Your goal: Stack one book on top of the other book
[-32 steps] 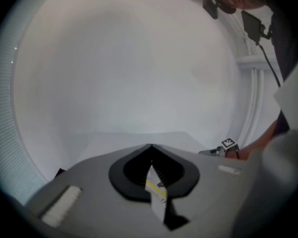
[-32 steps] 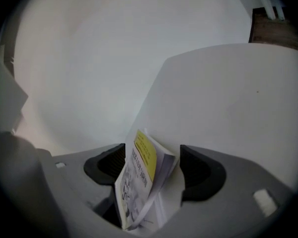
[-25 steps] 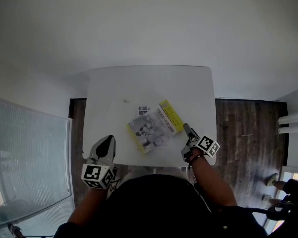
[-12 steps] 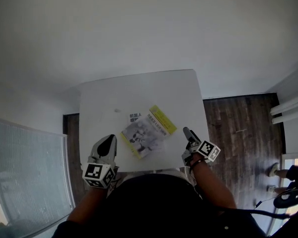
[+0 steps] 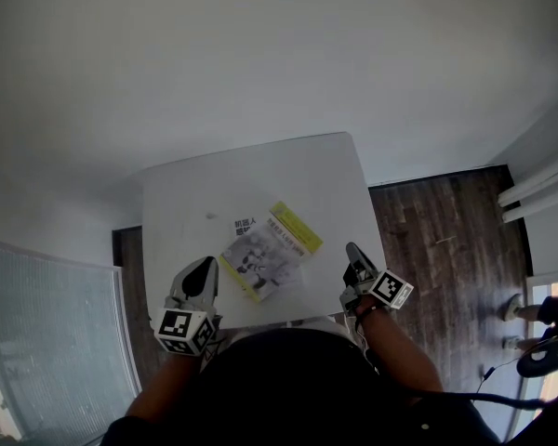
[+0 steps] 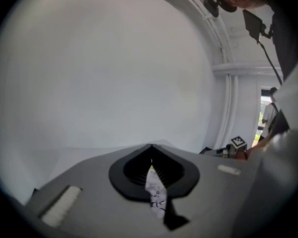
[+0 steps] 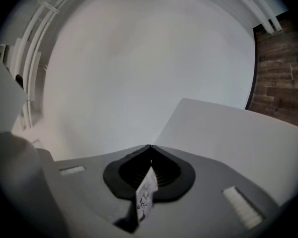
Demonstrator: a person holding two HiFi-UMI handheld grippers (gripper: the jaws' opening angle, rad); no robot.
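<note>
Two books lie stacked near the front of the white table [image 5: 260, 170]. The upper book [image 5: 268, 254] has a grey picture cover and a yellow band. The white lower book [image 5: 245, 223] peeks out at its far left corner. My left gripper [image 5: 205, 264] [image 6: 150, 147] hovers at the table's front left edge, shut and empty. My right gripper [image 5: 352, 248] [image 7: 150, 147] is right of the books and apart from them. Its jaws have just closed, and nothing is between them.
Dark wood floor [image 5: 446, 240] lies right of the table, with white pipes [image 5: 539, 193] further right. A frosted glass panel [image 5: 46, 342] stands at the lower left. The right gripper's marker cube [image 6: 238, 143] shows in the left gripper view.
The right gripper has drawn back from the yellow edge of the top book and lifted a little. The books have stayed stacked. The head view has shifted.
</note>
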